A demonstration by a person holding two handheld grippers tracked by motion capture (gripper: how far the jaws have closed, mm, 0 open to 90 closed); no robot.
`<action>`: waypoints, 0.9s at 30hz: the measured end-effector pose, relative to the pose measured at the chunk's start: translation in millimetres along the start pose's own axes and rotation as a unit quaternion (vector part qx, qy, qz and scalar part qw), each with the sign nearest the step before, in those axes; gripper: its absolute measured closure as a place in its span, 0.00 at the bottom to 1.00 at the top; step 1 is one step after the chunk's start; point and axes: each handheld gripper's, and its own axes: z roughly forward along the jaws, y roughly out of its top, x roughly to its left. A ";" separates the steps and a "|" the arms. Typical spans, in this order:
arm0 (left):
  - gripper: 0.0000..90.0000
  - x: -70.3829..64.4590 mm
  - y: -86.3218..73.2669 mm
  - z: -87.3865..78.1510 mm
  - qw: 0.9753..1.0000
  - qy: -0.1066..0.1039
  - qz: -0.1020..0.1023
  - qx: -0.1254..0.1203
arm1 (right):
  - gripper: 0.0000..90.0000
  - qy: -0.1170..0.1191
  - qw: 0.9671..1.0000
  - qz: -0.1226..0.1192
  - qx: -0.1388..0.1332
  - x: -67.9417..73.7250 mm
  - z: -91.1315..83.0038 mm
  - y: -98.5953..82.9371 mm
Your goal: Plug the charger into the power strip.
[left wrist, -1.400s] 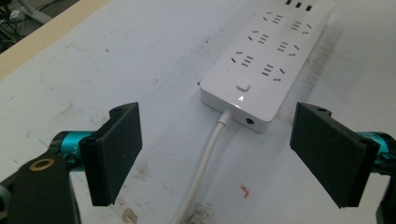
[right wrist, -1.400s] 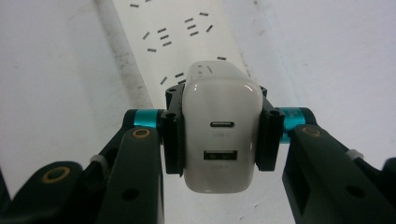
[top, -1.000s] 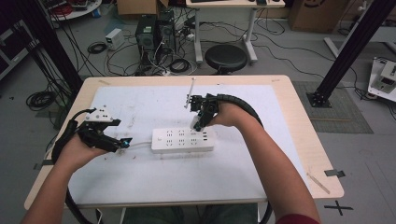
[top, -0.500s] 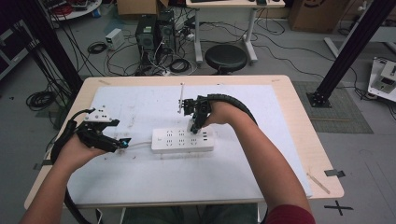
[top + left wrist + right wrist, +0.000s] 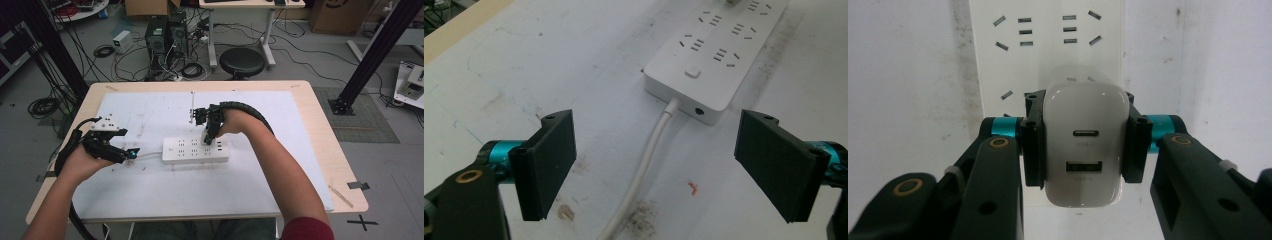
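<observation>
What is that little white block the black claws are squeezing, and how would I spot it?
Find the white mat on the wooden table, then the long white power strip in its middle. Above the strip's right end, the right gripper clamps a small rounded white charger. Unlike the strip's slotted sockets, it has two USB ports stacked on its face.

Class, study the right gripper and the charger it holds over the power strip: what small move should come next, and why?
Probably lower the right gripper straight down. It is shut on the white USB charger, poised over the power strip, and open socket slots show just beyond it.
</observation>
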 end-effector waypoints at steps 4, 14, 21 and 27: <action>0.19 0.1 0.9 1.8 1.000 0.001 -0.001 0.000 | 0.71 -0.011 1.000 -0.014 0.016 3.0 1.9 7.9; 0.19 -3.8 4.6 3.9 1.000 -0.001 0.003 -0.005 | 0.71 -0.032 0.998 -0.020 0.043 11.5 11.8 15.5; 0.19 -3.2 4.1 3.9 1.000 0.000 0.003 -0.003 | 0.71 -0.027 0.999 -0.006 0.032 9.8 11.9 11.4; 0.19 -3.1 4.5 5.4 1.000 0.001 0.003 -0.001 | 0.71 -0.030 0.999 -0.006 0.034 11.1 12.6 12.1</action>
